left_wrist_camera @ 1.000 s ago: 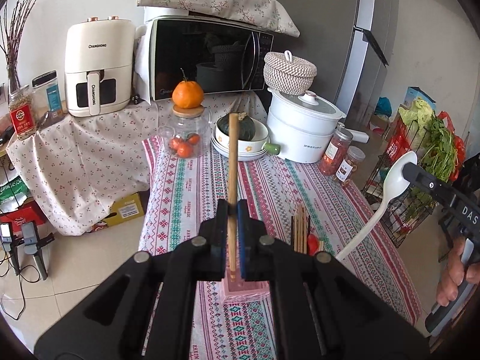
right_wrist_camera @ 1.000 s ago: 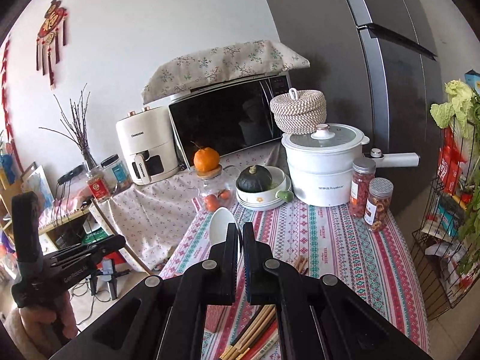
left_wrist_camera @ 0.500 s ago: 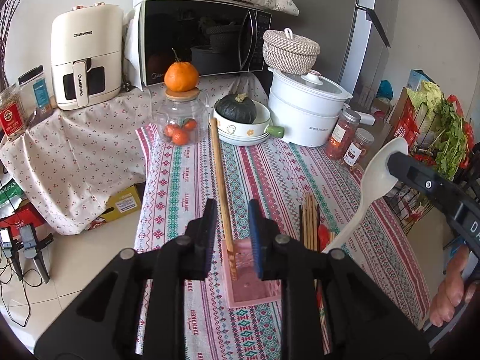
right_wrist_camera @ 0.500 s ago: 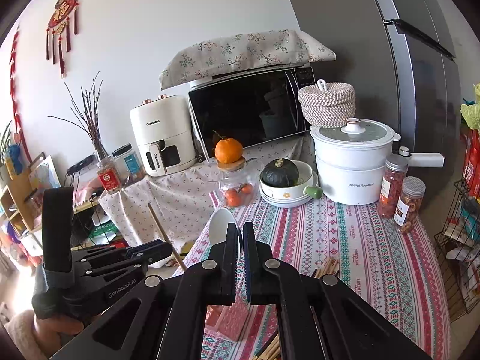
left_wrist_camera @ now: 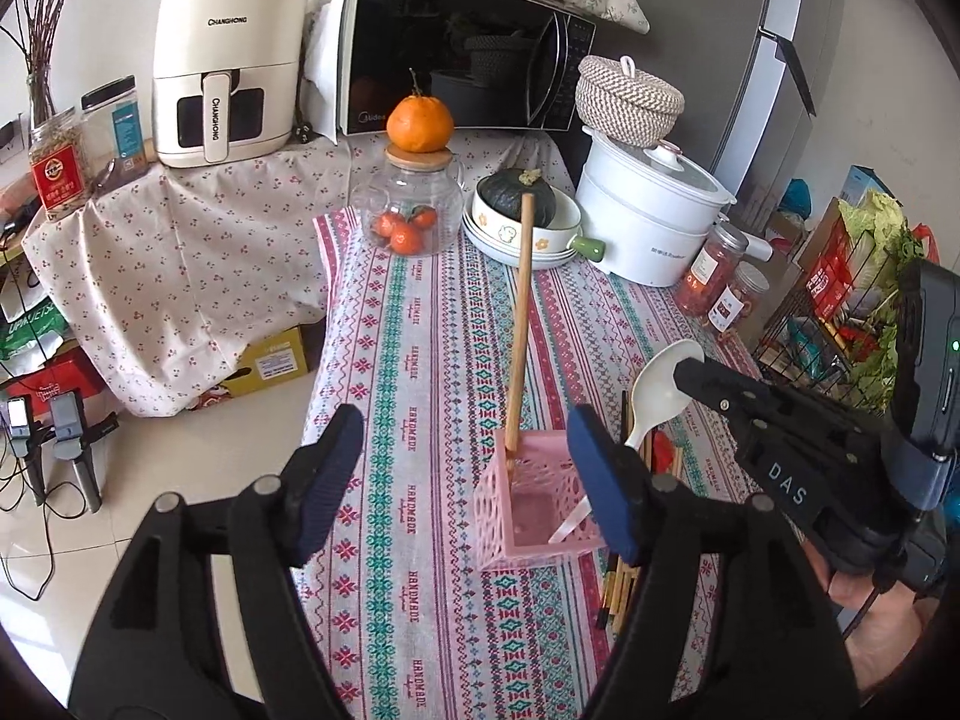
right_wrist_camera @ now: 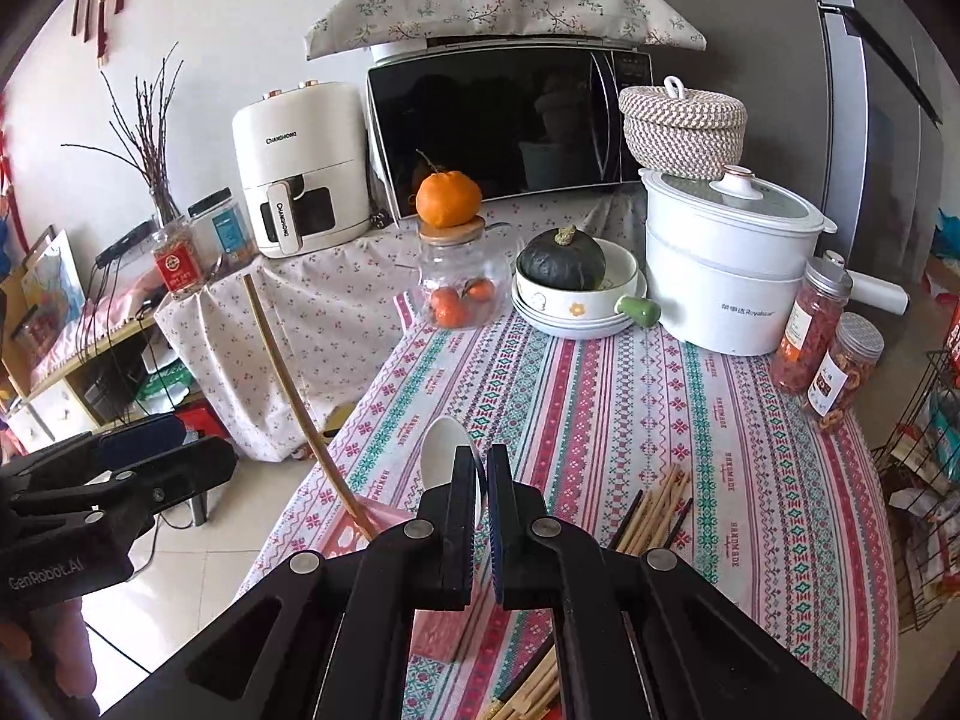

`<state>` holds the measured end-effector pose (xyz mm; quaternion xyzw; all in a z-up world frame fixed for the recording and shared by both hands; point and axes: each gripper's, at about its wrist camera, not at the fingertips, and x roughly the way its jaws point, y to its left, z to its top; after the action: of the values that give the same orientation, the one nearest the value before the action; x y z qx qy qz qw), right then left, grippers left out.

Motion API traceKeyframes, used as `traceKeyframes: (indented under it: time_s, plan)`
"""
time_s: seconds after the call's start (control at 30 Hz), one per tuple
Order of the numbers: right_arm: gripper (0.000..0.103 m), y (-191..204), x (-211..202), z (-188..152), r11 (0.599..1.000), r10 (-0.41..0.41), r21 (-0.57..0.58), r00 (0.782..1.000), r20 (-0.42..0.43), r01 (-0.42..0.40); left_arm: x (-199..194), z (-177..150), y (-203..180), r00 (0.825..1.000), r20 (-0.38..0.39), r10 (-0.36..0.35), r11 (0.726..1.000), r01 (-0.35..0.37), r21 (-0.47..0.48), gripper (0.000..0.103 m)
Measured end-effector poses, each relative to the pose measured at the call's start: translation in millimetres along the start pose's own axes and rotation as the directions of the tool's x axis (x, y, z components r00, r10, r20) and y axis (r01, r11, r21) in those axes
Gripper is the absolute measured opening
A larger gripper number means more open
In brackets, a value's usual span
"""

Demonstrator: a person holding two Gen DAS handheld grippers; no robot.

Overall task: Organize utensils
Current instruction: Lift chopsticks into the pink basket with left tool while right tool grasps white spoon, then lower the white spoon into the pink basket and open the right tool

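A pink lattice holder (left_wrist_camera: pixel 528 501) stands on the striped tablecloth (left_wrist_camera: pixel 432 324). A wooden chopstick (left_wrist_camera: pixel 519 324) stands in its back left corner, leaning; it also shows in the right wrist view (right_wrist_camera: pixel 288 384). My left gripper (left_wrist_camera: pixel 465 480) is open wide and empty, just in front of the holder. My right gripper (right_wrist_camera: pixel 483 471) is shut on a white spoon (right_wrist_camera: pixel 447 450); in the left wrist view the spoon (left_wrist_camera: pixel 657 390) has its handle tip down inside the holder. Loose chopsticks (right_wrist_camera: pixel 651 510) lie on the cloth right of the holder.
At the table's back stand a glass jar (left_wrist_camera: pixel 414 213) with an orange on its lid, a bowl with a dark squash (left_wrist_camera: pixel 522 219), a white pot (left_wrist_camera: pixel 651 222) and two spice jars (left_wrist_camera: pixel 717 276). A wire rack of vegetables (left_wrist_camera: pixel 852 306) stands at the right.
My left gripper opened and let go of the chopstick, which now stands in the holder. My right gripper brought the spoon down and left so its handle enters the holder.
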<state>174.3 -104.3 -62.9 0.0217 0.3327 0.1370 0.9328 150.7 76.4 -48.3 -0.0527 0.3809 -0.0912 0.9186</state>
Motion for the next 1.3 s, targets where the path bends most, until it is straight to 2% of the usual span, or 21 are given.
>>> traceKeyframes:
  time_s: [0.13,0.2,0.23,0.37,0.6,0.87,1.07,1.3]
  plan:
    - [0.008,2,7,-2,1.000,0.017,-0.002,1.000,-0.025,-0.017,-1,-7,2,1.000,-0.015,0.013,1.000,-0.013,0.008,0.079]
    - [0.021,1,7,-1,0.999,0.031,0.010,0.999,-0.039,-0.030,-1,-8,1,1.000,-0.024,0.006,1.000,-0.006,0.012,0.080]
    - [0.024,0,5,-1,0.999,0.033,0.016,0.999,-0.040,-0.033,-2,-8,1,1.000,-0.028,0.001,1.000,-0.001,0.016,0.080]
    - [0.046,-8,-14,5,0.997,0.062,0.054,0.998,-0.014,-0.062,-5,-11,-3,0.999,-0.042,-0.006,0.999,0.008,0.035,0.081]
    - [0.066,-42,-43,2,0.993,0.035,0.109,0.999,-0.020,-0.033,-15,-18,-15,0.998,-0.062,-0.028,0.997,0.033,0.070,0.086]
    - [0.080,-91,-72,-16,0.983,-0.038,0.173,0.995,-0.093,0.054,-20,-25,-44,0.995,-0.085,-0.054,0.989,0.065,0.131,0.097]
    - [0.084,-125,-86,-34,0.973,-0.102,0.195,0.986,-0.134,0.127,-11,-28,-83,0.989,-0.132,-0.067,0.981,0.090,0.174,0.098]
    - [0.085,-162,-88,-53,0.957,-0.132,0.230,0.970,-0.205,0.179,14,-17,-140,0.966,-0.236,-0.108,0.966,0.159,0.205,0.098]
